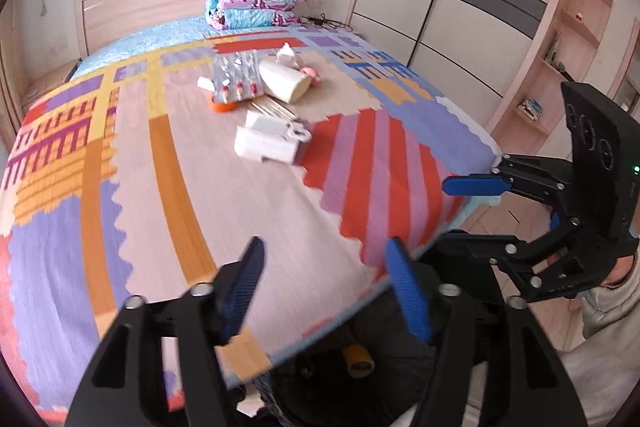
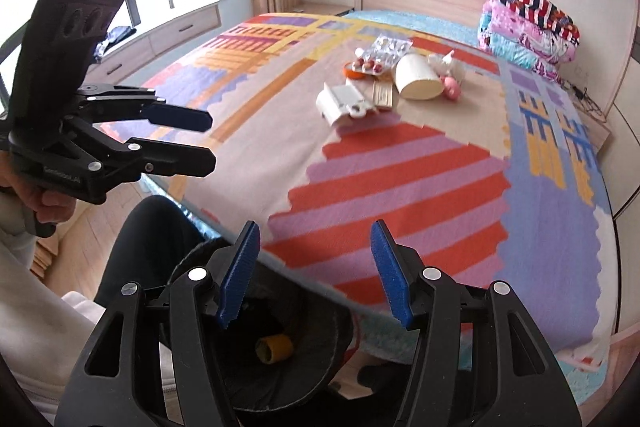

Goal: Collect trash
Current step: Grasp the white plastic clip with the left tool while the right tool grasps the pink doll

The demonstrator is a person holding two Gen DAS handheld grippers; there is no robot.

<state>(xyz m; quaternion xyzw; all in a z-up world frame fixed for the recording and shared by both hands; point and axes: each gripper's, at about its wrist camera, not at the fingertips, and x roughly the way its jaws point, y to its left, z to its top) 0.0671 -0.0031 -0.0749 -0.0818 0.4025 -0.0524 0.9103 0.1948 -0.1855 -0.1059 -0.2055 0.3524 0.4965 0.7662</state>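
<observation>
Both the left hand-held gripper (image 1: pixel 324 291) and right hand-held gripper (image 2: pixel 316 275) gape empty above the dark bin (image 2: pixel 312 359), probably between pickups; the trash pile (image 1: pixel 264 95) waits on the bed (image 1: pixel 168 187) at twelve o'clock.

Both wrist views look down along claws, sharing bed (image 1: pixel 240 211) clutter (image 2: pixel 384 79).

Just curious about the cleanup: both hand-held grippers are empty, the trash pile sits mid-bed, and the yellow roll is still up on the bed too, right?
Not quite: the yellow roll lies inside the dark bin below the bed's edge, as the right wrist view shows. The rest stands.
</observation>
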